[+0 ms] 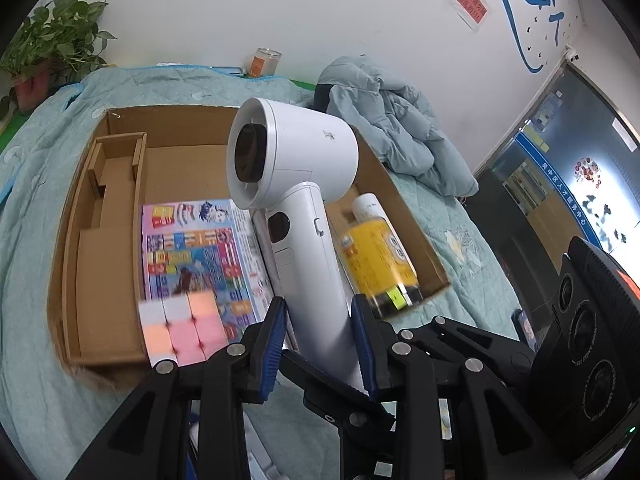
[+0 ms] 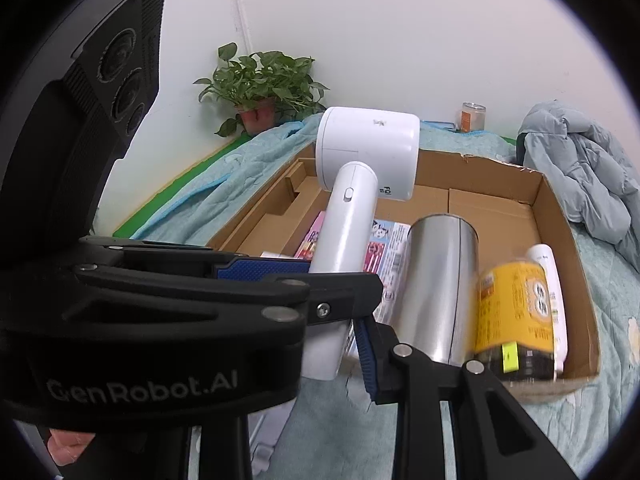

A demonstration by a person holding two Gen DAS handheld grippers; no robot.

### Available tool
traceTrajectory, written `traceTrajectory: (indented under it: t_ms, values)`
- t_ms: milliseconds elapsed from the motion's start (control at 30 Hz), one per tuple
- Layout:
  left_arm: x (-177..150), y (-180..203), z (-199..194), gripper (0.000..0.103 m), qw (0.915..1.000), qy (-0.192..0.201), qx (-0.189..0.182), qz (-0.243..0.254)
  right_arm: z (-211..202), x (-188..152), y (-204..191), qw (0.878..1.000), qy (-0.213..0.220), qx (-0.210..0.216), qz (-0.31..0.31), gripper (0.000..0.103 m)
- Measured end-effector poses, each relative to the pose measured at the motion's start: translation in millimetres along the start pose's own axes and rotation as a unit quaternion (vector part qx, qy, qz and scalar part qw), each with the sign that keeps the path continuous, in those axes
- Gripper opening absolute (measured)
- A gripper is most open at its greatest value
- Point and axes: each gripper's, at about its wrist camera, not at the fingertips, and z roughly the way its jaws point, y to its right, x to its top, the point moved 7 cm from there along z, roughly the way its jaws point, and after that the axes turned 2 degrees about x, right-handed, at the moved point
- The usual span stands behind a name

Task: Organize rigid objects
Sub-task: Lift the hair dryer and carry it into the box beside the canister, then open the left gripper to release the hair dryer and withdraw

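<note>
A white hair dryer [image 1: 296, 152] hangs head-up over an open cardboard box [image 1: 120, 120]. My left gripper [image 1: 320, 320] is shut on its handle, a blue pad on each side. In the right wrist view the left gripper [image 2: 320, 280] crosses from the left and clamps the hair dryer [image 2: 368, 148] at mid handle. My right gripper [image 2: 324, 344] is shut on the handle's bottom end. Its right pad [image 2: 366, 356] lies against the handle, and its left finger is hidden behind the left gripper. Its camera body [image 1: 592, 320] shows at the right.
The box [image 2: 560, 216] holds a colourful printed pack [image 1: 192, 248], a pastel cube puzzle [image 1: 180, 328], a silver cylinder [image 2: 436, 288], a yellow bottle [image 1: 376, 256] and a white tube [image 2: 548, 280]. A grey jacket [image 1: 384, 120], a jar [image 1: 266, 62] and a potted plant [image 2: 260, 88] lie beyond, on a teal bedspread [image 1: 36, 380].
</note>
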Motion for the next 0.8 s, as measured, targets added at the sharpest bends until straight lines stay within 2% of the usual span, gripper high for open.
traceTrajectory:
  t_ms: [167,467,633,800]
  values:
    - [22.8,-21.7,29.0,0.03,0.9993,-0.029,-0.008,-0.022,30.1,12.7,13.3,0.999,-0.029,0.001,0.015,0.03]
    - [16.0,-49.3,77.3,0.031,0.9937,-0.096,-0.018,-0.056,63.1,-2.7,27.2,0.995,-0.083,0.002,0.062,0.03]
    - [13.0,-49.2,84.9,0.033,0.9938,-0.103,-0.005,-0.041,61.2,-10.0,32.1,0.993,-0.098,-0.011,0.071,0.03]
    - [21.7,-54.1,78.4,0.033,0.9952,-0.086,0.001,-0.047,55.3,-15.1,29.7,0.993,-0.099,0.01,0.068,0.03]
